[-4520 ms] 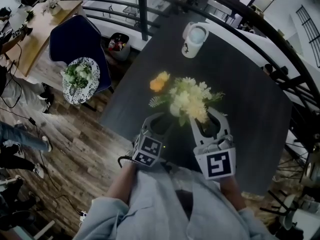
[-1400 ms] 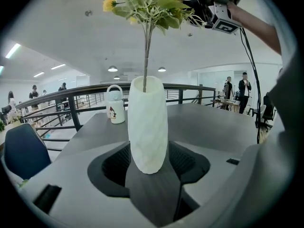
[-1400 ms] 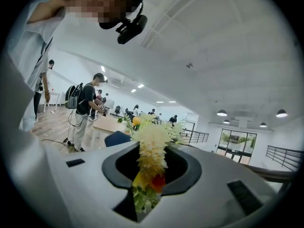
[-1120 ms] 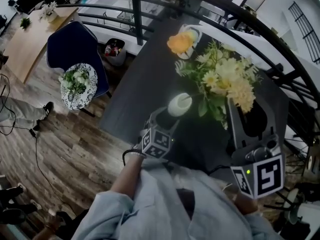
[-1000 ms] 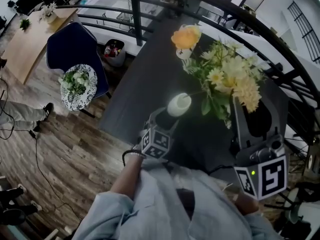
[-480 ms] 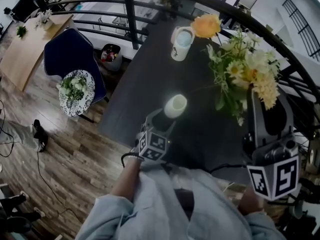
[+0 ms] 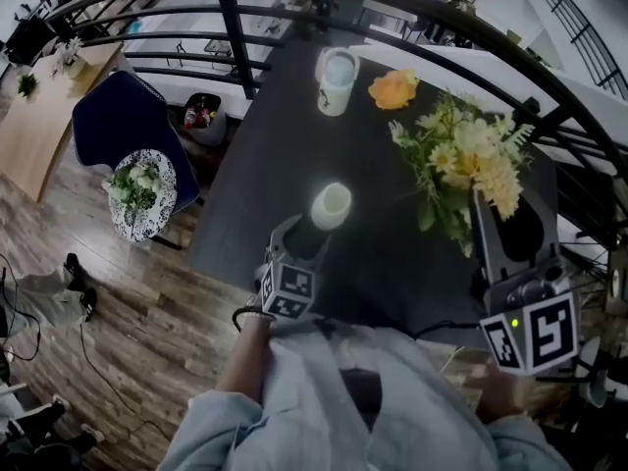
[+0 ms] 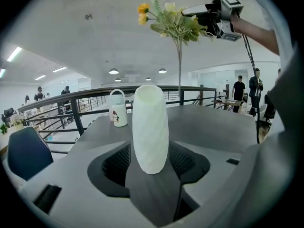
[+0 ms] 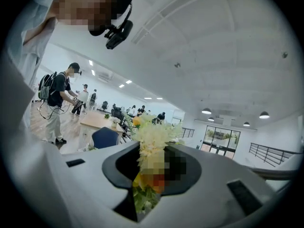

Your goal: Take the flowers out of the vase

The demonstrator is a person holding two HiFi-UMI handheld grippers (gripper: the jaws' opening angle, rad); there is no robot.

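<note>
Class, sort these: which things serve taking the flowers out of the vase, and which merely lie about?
Job: yellow-and-cream flower bunch, white ribbed vase, left hand-held gripper, right hand-held gripper.
Lying about: white printed mug, navy chair.

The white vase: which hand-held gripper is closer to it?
Left. The left hand-held gripper is closed on the vase. The right hand-held gripper holds the flowers in the air off to one side, clear of the vase.

The dark worktop (image 7: 388,263) carries a white vase (image 7: 331,205) upright, and a mug (image 7: 337,68) at twelve o'clock from it.
</note>
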